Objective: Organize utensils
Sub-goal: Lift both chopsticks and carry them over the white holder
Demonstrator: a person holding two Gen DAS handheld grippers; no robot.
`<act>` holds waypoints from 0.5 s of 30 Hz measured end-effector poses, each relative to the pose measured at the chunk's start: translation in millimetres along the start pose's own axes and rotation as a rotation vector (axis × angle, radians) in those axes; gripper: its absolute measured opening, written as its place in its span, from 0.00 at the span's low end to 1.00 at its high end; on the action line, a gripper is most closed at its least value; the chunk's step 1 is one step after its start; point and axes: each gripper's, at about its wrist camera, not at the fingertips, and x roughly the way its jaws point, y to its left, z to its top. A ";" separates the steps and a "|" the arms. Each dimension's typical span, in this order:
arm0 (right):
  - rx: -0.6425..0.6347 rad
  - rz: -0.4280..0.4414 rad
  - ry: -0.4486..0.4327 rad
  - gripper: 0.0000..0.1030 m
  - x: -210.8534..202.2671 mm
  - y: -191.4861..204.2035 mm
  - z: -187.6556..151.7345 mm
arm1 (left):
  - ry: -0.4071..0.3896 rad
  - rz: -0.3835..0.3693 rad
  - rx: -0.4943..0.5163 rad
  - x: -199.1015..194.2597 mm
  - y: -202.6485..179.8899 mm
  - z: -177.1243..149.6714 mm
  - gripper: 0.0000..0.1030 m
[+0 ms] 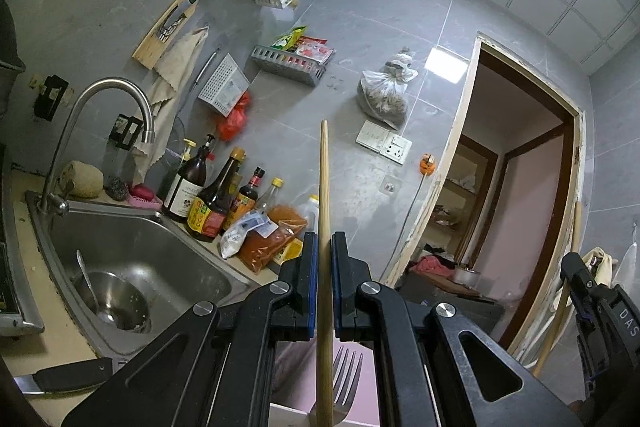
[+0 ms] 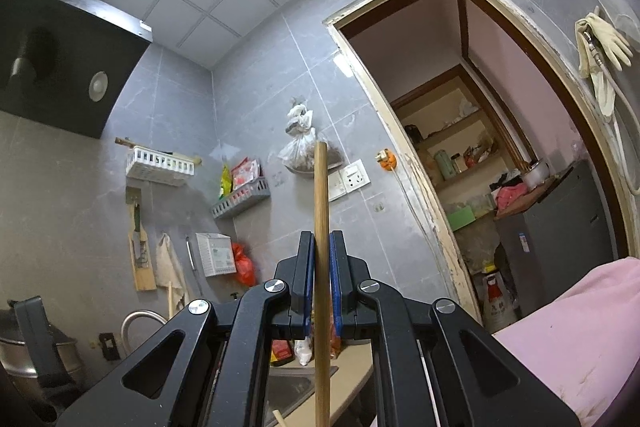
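Two grippers, left gripper (image 1: pixel 323 247) and right gripper (image 2: pixel 323 247), each clamp my chopsticks (image 1: pixel 324 187) upright; fork (image 1: pixel 344 375) at six o'clock, sauce bottles (image 1: pixel 212 203) at ten, beside sink (image 1: pixel 132 259).

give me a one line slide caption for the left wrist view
Left gripper shut on a wooden chopstick held upright, above a fork, steel sink at left.
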 end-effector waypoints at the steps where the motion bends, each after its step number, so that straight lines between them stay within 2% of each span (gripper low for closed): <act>1: 0.000 0.001 0.002 0.05 0.1 0.0 -0.2 | -0.001 0.000 0.000 -0.7 -0.6 -0.1 0.04; 9: -0.053 -0.002 0.037 0.05 -0.9 7.2 -5.5 | -0.002 -0.034 0.030 -1.4 -1.7 1.4 0.04; 15: -0.085 0.002 0.061 0.05 -1.1 12.0 -10.9 | -0.015 -0.028 0.053 2.6 -1.5 1.9 0.04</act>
